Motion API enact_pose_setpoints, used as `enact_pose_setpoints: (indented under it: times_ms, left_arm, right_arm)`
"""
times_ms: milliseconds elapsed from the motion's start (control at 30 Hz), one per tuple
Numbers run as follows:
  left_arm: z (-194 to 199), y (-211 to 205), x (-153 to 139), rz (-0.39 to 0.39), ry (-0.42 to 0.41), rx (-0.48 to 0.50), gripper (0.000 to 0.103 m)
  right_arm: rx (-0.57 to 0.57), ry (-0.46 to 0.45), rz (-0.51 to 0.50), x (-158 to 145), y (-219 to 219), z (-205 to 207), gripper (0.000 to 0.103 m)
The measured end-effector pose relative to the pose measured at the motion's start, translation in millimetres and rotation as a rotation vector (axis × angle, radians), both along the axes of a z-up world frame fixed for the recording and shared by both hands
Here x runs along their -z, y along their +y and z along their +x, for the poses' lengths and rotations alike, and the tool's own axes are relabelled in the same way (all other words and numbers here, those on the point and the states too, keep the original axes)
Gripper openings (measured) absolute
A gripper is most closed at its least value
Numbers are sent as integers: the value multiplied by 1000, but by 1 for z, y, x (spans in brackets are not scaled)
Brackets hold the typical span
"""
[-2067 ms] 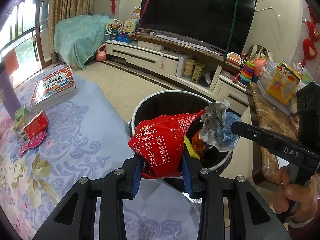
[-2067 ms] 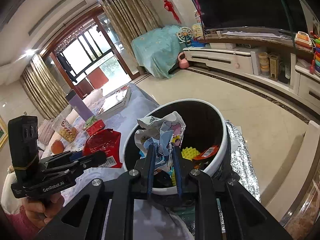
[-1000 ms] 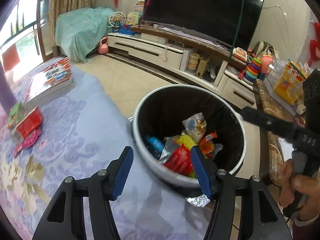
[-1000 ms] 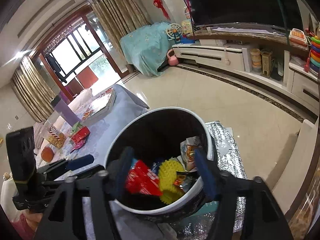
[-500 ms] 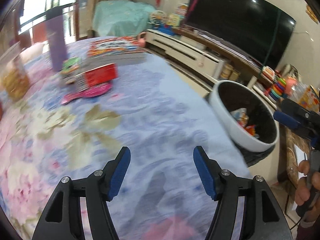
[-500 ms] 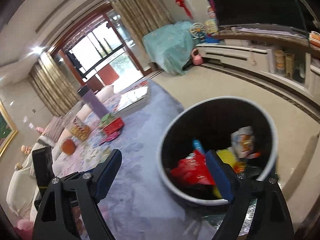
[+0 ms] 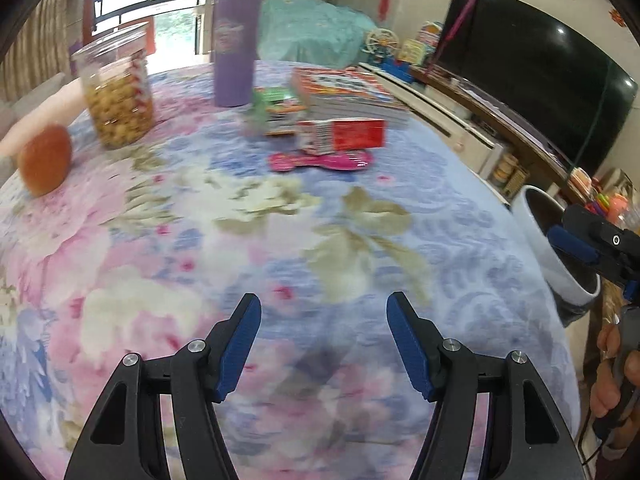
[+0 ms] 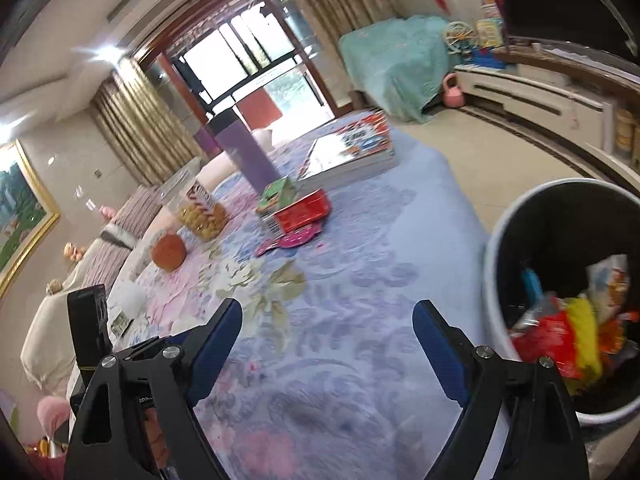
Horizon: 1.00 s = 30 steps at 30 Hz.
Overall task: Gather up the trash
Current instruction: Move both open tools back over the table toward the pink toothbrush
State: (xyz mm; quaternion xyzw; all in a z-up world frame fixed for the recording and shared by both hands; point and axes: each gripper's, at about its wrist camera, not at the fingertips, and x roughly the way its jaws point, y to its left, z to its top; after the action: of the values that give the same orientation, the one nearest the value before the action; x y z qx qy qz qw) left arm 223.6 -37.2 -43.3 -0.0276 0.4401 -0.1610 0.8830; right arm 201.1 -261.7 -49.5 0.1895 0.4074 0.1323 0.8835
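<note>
On the floral tablecloth [image 7: 360,240] lie a red carton [image 7: 344,134], a green carton [image 7: 276,106] and a flat pink wrapper [image 7: 320,160], all at the far side. My left gripper [image 7: 323,300] hovers open over bare cloth well short of them, with nothing between its pads. My right gripper [image 8: 328,306] is open wide and also empty, with the red carton [image 8: 298,214] and pink wrapper [image 8: 290,240] ahead of it. The white bin [image 8: 494,280] stands at the right and holds a red packet [image 8: 548,340] and other trash.
A purple tumbler [image 7: 234,40], a clear snack jar [image 7: 118,92], an orange fruit [image 7: 44,164] and a stack of books [image 7: 344,92] stand on the table's far half. The bin [image 7: 540,248] sits past the right table edge. A hand [image 7: 616,380] holds the right tool there.
Both grippers let go of the red packet and the crumpled paper, which now lie in the bin. Both then swung left from the bin to the table; the bin slid to the right edge.
</note>
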Motion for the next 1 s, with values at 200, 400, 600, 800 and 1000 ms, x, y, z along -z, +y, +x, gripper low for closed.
enact_pose_setpoints:
  times_ms: [200,400,600,800,1000]
  left_arm:
    - [31,8,9,55,0,39,65]
    - [80,-5,18,144,-28,144,65]
    - [135,-26,34,179,-21,219,72]
    - [171,-41,45,177,-26,308,75]
    - [178,-46,49,153,-43,360,42]
  right_arm:
    - [-25,20,9,13,21,19,89]
    - [-25,24,22,16,23,32,89]
    - [-2,20,46,17,14,46,89]
    - [25,30,65,20,3,61,89]
    - [22,27,67,20,0,75,89]
